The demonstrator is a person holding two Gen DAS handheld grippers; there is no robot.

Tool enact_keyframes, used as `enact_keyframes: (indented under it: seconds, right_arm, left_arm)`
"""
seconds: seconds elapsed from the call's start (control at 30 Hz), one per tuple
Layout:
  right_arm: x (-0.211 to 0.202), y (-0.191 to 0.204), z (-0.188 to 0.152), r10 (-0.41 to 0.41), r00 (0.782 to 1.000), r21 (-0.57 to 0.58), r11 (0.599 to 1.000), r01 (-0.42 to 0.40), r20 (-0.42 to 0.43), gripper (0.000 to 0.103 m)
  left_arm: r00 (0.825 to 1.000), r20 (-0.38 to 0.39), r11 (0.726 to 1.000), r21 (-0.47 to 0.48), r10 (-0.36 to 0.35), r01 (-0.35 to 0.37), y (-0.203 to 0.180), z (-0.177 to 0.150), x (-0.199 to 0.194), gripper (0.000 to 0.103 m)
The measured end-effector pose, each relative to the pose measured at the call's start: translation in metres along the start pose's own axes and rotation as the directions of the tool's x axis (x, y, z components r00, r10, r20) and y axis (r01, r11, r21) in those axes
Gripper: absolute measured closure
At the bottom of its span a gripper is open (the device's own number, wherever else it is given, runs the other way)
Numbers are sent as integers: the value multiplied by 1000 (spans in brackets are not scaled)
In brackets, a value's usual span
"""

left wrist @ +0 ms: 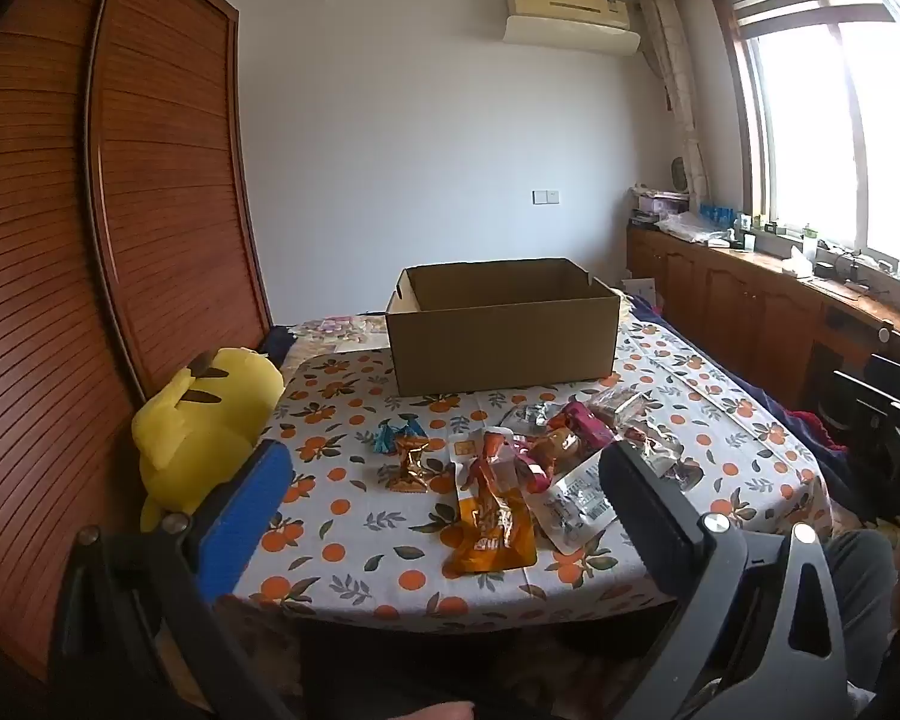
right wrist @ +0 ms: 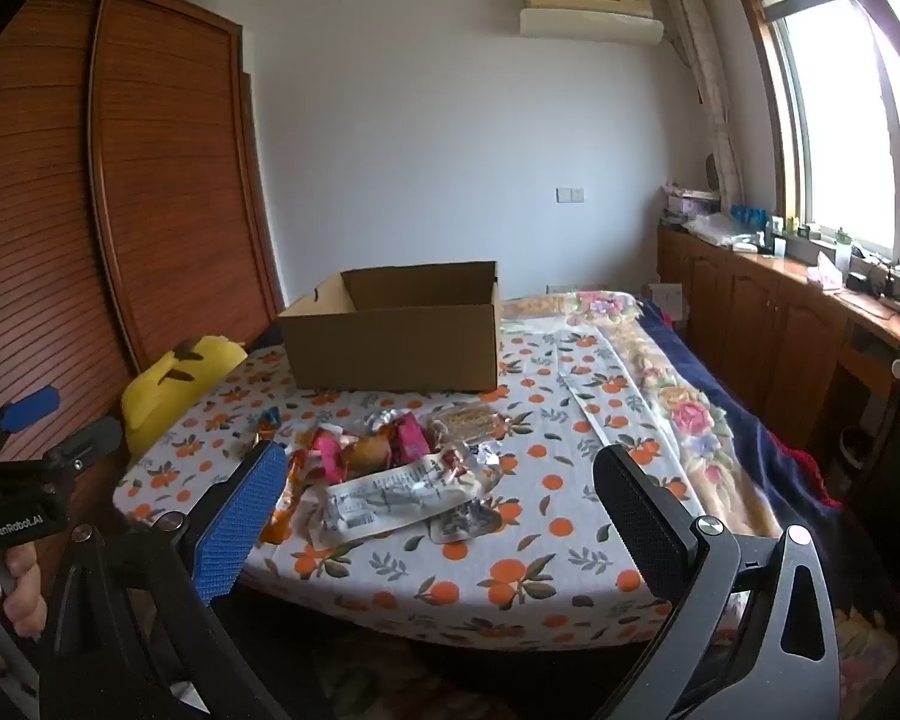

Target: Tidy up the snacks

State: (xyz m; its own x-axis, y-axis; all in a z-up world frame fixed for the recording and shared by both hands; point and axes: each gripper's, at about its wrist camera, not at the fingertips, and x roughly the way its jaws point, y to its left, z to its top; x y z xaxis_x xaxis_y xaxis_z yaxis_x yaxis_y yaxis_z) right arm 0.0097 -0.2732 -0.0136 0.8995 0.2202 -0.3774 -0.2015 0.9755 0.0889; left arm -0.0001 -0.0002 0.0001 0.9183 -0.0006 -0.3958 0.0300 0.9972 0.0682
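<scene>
An open cardboard box stands at the far side of a table with an orange-print cloth; it also shows in the right wrist view. A heap of snack packets lies in front of it, with an orange pouch nearest and a white flat packet on top in the right view. My left gripper is open and empty, held above the table's near edge. My right gripper is open and empty, also short of the heap.
A yellow plush toy sits at the table's left edge against a wooden wardrobe. Small blue and gold sweets lie left of the heap. A flowered blanket and a wooden counter are to the right.
</scene>
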Motion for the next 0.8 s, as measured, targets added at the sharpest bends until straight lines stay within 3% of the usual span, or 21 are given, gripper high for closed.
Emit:
enact_keyframes:
  seconds: [0.8]
  right_arm:
    - [0,4,-1,-6,1000,-3,1000,6,11,0]
  left_arm:
    - [999,42,1000,9,0,0,-2,4,-12,0]
